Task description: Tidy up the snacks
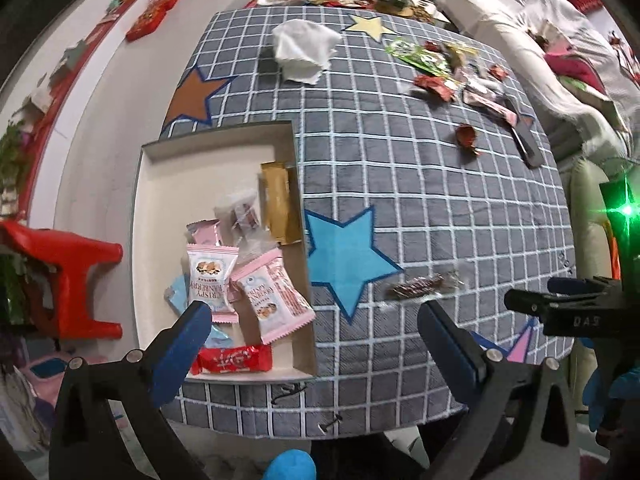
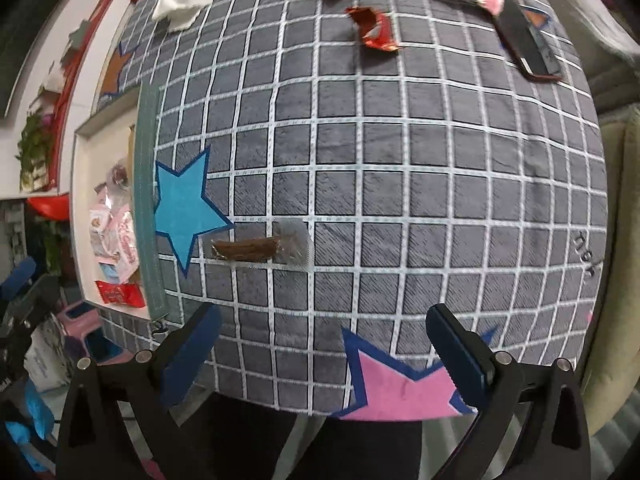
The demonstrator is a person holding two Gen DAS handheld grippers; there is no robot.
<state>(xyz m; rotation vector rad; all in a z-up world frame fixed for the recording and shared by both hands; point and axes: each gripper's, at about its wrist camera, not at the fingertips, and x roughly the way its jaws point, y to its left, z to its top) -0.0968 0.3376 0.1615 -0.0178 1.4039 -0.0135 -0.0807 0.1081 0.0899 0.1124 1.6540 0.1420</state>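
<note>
A shallow white box at the table's left holds several snacks: pink cranberry packets, a gold bar, a red bar. A clear-wrapped brown snack lies on the grey checked cloth right of the blue star; it also shows in the right wrist view. My left gripper is open and empty, hovering over the box's near right corner. My right gripper is open and empty above the cloth, near side of the brown snack. More snacks lie scattered far right.
A crumpled white tissue lies at the far middle. A dark flat phone-like object lies far right. A red stool stands left of the table. A sofa with cushions is on the right.
</note>
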